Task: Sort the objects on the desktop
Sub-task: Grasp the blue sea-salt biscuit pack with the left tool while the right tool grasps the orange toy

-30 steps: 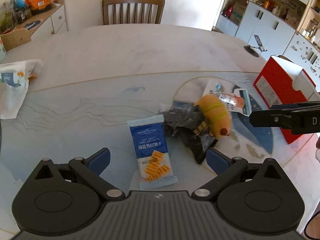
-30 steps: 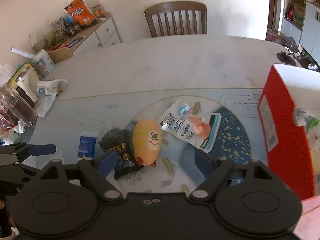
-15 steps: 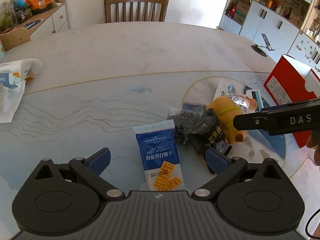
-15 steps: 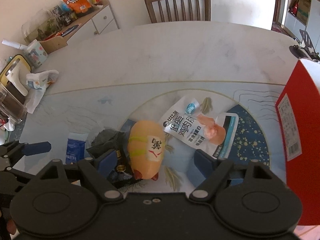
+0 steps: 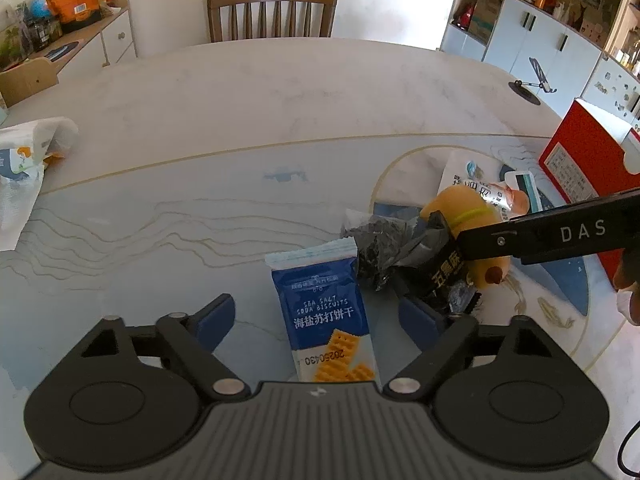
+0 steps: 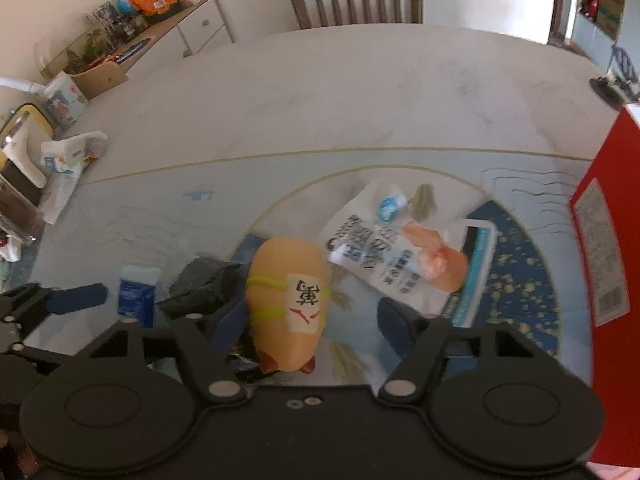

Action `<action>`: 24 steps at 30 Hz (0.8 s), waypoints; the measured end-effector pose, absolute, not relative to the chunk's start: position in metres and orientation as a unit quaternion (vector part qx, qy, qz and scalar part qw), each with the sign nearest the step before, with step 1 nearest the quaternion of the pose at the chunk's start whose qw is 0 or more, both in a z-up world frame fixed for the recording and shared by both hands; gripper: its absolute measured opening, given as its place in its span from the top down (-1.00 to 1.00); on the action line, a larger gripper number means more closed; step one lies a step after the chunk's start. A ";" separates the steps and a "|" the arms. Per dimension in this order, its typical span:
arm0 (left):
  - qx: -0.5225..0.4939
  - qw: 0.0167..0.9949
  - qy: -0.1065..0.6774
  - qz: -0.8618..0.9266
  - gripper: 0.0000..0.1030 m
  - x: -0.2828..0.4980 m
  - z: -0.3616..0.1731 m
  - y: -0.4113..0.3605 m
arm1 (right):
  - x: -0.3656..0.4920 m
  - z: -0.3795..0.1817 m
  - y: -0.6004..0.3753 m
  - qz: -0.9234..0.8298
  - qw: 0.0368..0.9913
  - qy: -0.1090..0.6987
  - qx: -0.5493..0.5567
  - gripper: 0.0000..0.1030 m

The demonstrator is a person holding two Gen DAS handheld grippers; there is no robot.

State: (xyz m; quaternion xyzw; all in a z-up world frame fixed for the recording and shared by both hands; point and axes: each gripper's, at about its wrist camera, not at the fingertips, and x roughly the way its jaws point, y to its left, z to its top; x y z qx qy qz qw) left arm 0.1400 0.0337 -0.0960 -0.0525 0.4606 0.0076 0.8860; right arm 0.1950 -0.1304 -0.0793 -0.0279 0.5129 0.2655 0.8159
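A blue soda-biscuit packet [image 5: 324,312] lies flat on the table between the pads of my left gripper [image 5: 318,320]. Its jaws are closing and neither pad touches the packet. An orange plush toy [image 6: 288,300] with a white label lies between the pads of my right gripper [image 6: 312,328]. Those jaws are closing too, with a gap still on the toy's right side. A crumpled black packet [image 5: 400,248] sits between the biscuits and the toy. A white chicken-snack pouch [image 6: 384,248] lies just beyond the toy. A right gripper finger [image 5: 560,236] crosses the left wrist view.
A red open-topped box [image 6: 600,240] stands at the right table edge. A tissue pack [image 5: 24,160] lies at the far left. A wooden chair [image 5: 272,12] is behind the table, a sideboard [image 6: 120,40] with clutter at back left, and a phone stand [image 5: 532,88] at back right.
Both grippers have come down and closer to the table. Their jaws have narrowed, the left around the biscuit packet and the right around the plush toy.
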 end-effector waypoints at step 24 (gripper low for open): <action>-0.046 0.878 0.476 0.006 0.17 0.142 -0.099 0.033 | 0.192 -0.081 -0.120 0.291 0.808 0.512 -0.028 0.18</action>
